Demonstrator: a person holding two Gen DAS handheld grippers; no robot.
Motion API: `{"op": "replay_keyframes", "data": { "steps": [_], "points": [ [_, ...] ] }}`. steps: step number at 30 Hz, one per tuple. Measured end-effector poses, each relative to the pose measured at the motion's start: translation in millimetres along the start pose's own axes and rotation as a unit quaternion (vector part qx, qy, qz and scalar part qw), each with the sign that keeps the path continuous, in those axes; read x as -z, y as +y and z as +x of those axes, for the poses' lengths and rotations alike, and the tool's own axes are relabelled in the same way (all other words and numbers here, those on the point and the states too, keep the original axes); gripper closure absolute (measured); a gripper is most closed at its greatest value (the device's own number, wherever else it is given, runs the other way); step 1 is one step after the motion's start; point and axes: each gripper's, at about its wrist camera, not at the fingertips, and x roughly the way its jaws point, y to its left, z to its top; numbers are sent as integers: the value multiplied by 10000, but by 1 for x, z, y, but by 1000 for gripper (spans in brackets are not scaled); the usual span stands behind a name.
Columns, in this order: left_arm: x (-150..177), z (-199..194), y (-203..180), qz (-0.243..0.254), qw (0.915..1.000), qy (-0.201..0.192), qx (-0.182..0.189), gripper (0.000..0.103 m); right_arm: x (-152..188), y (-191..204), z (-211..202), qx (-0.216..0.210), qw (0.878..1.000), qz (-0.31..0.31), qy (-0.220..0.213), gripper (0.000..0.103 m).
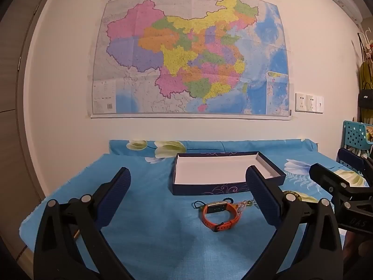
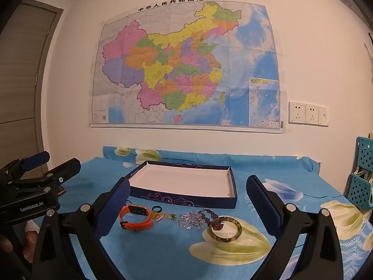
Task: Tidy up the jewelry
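Note:
A shallow dark blue box (image 1: 209, 190) with a white inside stands open on the blue flowered cloth; it also shows in the right wrist view (image 2: 186, 198). In front of it lie an orange smartwatch (image 1: 218, 213) (image 2: 136, 217), a small blue ring (image 2: 156, 208), a yellow-green charm (image 2: 163, 215), a clear bead bracelet (image 2: 190, 220), a purple bead bracelet (image 2: 208, 214) and a mottled bangle (image 2: 225, 229). My left gripper (image 1: 188, 186) is open and empty above the watch. My right gripper (image 2: 187, 191) is open and empty above the beads.
The table (image 1: 151, 245) stands against a white wall with a large map (image 1: 191, 53) and wall sockets (image 2: 307, 115). A teal perforated rack (image 2: 362, 186) stands at the right. A door (image 1: 14, 116) is at the left.

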Motion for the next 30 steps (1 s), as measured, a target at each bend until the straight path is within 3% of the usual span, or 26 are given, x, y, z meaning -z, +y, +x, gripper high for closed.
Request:
{"op": "replay_keyframes", "data": {
  "steps": [30],
  "points": [
    [1,-4,0,-14,10000,-91,-6,6,0,-4,2,1,10000,7,80,6]
  ]
}}
